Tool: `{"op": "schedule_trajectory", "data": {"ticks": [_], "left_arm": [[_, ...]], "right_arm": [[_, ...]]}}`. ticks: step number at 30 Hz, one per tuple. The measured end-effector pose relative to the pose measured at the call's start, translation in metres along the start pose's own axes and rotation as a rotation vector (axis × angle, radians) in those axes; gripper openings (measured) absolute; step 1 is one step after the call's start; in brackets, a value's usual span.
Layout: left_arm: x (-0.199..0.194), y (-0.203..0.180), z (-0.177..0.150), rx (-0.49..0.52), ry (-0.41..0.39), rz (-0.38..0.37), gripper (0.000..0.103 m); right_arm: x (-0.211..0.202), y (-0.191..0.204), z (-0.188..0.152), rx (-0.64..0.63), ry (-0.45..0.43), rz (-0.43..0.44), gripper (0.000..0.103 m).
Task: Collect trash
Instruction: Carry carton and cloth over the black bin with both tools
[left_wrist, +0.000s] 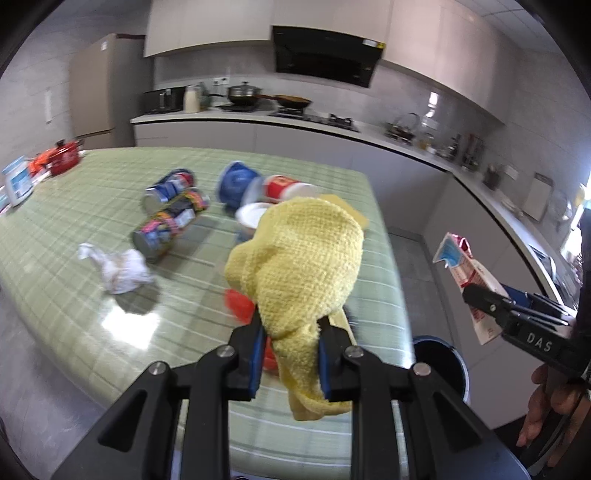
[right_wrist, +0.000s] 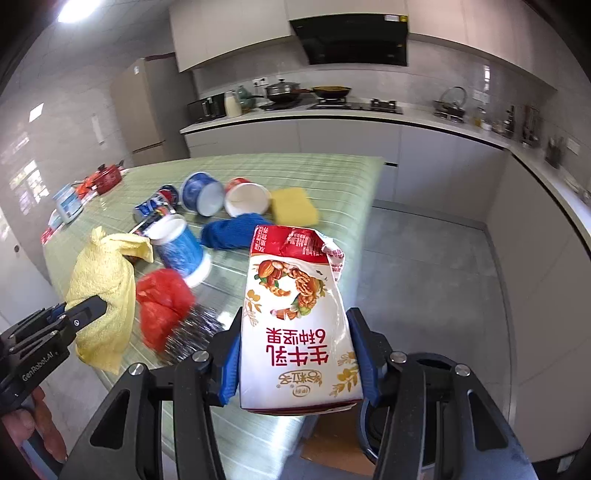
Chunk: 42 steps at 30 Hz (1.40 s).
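Observation:
My left gripper (left_wrist: 290, 332) is shut on a yellow cloth (left_wrist: 299, 254) and holds it above the green checked table (left_wrist: 92, 206); it also shows in the right wrist view (right_wrist: 103, 280). My right gripper (right_wrist: 295, 354) is shut on a white and red milk carton (right_wrist: 295, 314), held upright past the table's right edge; the carton shows in the left wrist view (left_wrist: 469, 273). On the table lie cans (left_wrist: 170, 218), a crumpled white tissue (left_wrist: 118, 269), blue and red cups (right_wrist: 201, 192), a red bag (right_wrist: 162, 302) and a blue cloth (right_wrist: 232, 230).
A dark round bin (left_wrist: 443, 362) stands on the floor by the table's right edge, below my right gripper. A yellow sponge (right_wrist: 293, 206) lies near the table's far right corner. A red pot (left_wrist: 64, 157) and a white container (left_wrist: 16, 182) stand at the far left.

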<state>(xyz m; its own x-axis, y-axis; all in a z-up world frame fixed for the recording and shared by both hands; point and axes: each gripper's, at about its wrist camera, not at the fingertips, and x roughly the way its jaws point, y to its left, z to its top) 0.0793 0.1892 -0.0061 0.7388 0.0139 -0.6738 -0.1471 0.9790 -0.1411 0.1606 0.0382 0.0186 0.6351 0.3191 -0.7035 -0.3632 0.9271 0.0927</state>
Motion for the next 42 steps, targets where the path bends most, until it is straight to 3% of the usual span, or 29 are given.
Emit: {"op": "schedule_trajectory", "data": {"ticks": [12,21,30,42], "left_arm": [[0.018,-0.103,-0.020,0.136,0.044,-0.159,0.025],[0.039,-0.178,-0.045,0.222,0.117,-0.239,0.025],[0.083,-0.219,-0.083,0.246,0.220,-0.242,0.025],[0.150,-0.240,-0.139,0.177,0.372,-0.224,0.025]], "right_arm": [[-0.048,-0.103,-0.048,0.126,0.019,-0.147,0.054],[-0.057,-0.170,-0.086,0.179,0.074,-0.208,0.054],[-0.026,-0.213,-0.127,0.146,0.161,-0.166,0.054],[0.070,-0.230,-0.180,-0.001,0.270,-0.066,0.054]]}}
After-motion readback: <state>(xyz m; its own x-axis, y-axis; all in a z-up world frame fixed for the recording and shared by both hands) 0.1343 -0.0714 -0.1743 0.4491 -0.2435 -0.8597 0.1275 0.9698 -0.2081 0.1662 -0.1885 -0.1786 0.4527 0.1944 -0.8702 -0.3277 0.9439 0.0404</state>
